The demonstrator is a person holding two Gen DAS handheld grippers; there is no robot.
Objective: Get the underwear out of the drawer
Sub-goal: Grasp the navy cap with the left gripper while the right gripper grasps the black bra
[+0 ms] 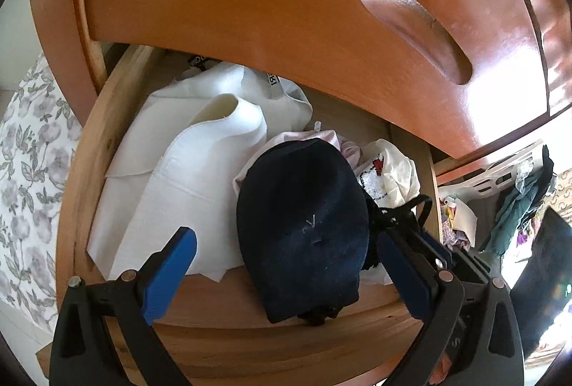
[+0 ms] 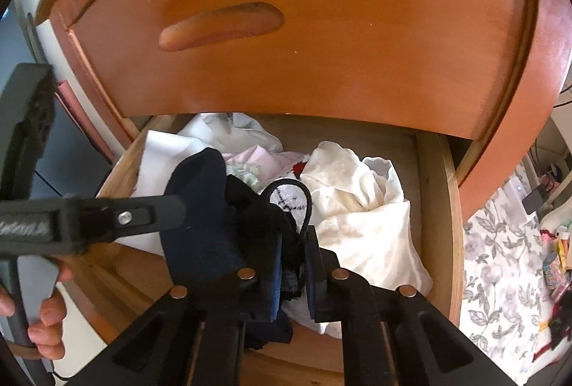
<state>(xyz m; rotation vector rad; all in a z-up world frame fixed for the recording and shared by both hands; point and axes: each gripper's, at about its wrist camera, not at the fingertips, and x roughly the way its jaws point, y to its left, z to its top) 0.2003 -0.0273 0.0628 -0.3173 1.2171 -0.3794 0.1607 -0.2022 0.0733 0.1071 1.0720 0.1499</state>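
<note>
1. Gripping step: the right tongs [image 2: 293, 264] are closed on a bunch of black underwear [image 2: 264, 218] at the near middle of the open drawer [image 2: 434, 207]; dark fabric fills the narrow gap between the blue pads.
2. Left tongs [image 1: 286, 264]: open, both pads clear of cloth, straddling a navy garment [image 1: 304, 228] that lies just left of the black piece.
3. Location of the task's thing: still inside the drawer, resting on the pile, with a thin black strap [image 2: 304, 196] looping up beyond the right tongs.
4. Handling advice: the lift likely goes best straight up and toward the near edge, slowly, since the navy garment touches the black fabric and may be dragged along.
5. Further advice: the left tongs look well placed to press the navy garment down while the black piece comes free; the strap could snag on neighbouring cloth.
6. Neighbours: white folded cloth [image 1: 171, 171] at the left, cream fabric [image 2: 364, 207] at the right, a pink item [image 2: 257, 157] toward the far side.
7. Obscured: how much of the black fabric the pads really hold cannot be told, as the tongs cover it.
8. Obscured: the far part of the drawer sits under the closed drawer front above [image 2: 321, 46]; its contents are unseen.
9. Cut off: the hand [image 2: 43, 325] on the left tool shows only its fingers.
</note>
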